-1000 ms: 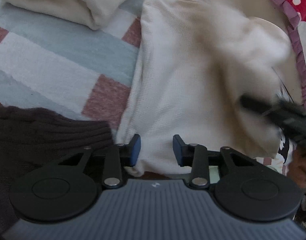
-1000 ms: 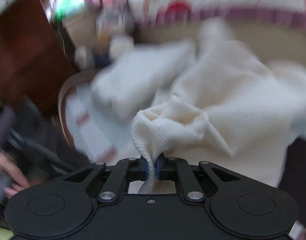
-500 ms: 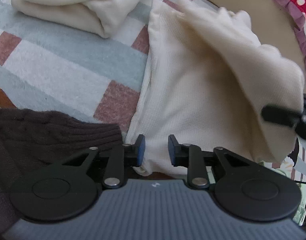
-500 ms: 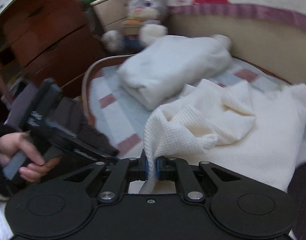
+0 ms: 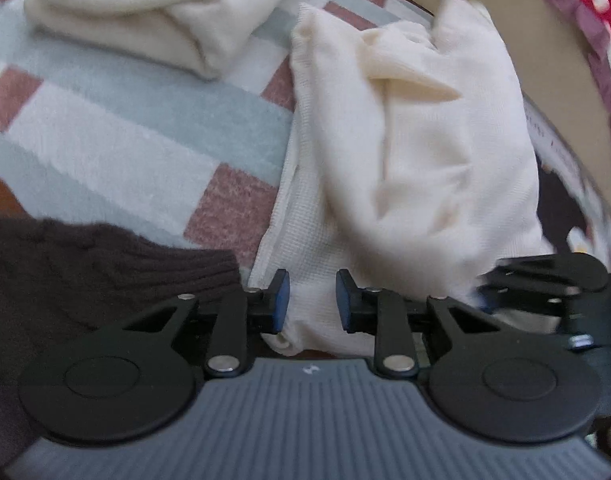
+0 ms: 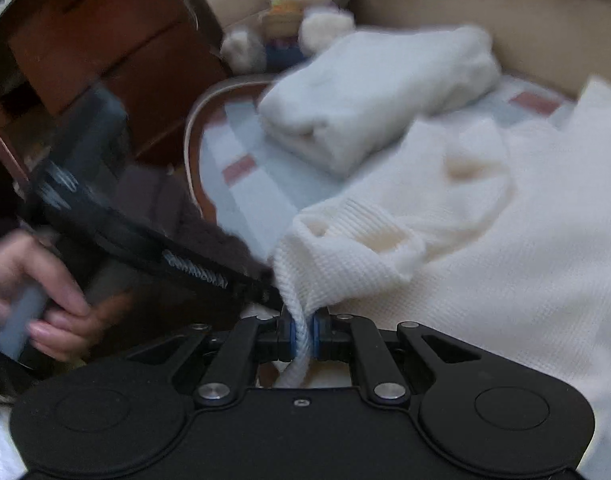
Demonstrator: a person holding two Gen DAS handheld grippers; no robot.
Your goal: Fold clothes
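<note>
Left wrist view: your left claw (image 5: 311, 300) is hanging open over the sweater (image 5: 417, 152) hem, pads astride the cloth but not pressing, narrower than a second ago. The sweater is lying right of the folded pile (image 5: 145, 12), its far side now flopped over the body.

Right wrist view: your right claw (image 6: 301, 338) is pinching the sweater's (image 6: 485, 248) ribbed edge, bringing it over toward the left claw, so the fold is nearly laid.

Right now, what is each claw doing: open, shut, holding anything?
Left claw: open, pads either side of the cream sweater's near edge, not pressing it.
Right claw: shut on a bunched fold of that sweater.
</note>
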